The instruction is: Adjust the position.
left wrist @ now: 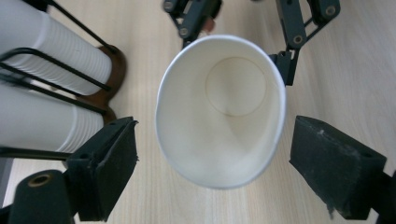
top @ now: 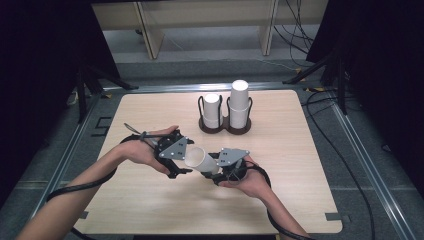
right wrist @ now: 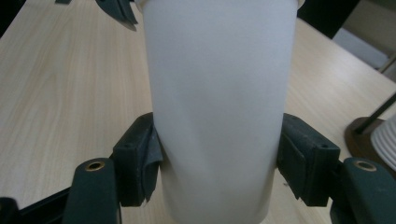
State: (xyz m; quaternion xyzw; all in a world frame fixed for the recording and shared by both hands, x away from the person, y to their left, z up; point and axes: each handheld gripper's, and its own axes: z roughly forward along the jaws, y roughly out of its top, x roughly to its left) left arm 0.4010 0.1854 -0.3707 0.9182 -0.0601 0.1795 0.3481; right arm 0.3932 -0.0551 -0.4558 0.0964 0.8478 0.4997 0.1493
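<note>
We grasp the paper cup [right wrist: 217, 107] near its base in our right gripper [top: 231, 165]; our left gripper [left wrist: 215, 172], jaws released, must next close on its rim, mid-frame.

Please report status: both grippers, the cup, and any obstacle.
Right gripper shut on paper cup, held on its side above table. Left gripper open at cup's mouth, not touching. Cup stacks in holder stand apart, behind.
</note>
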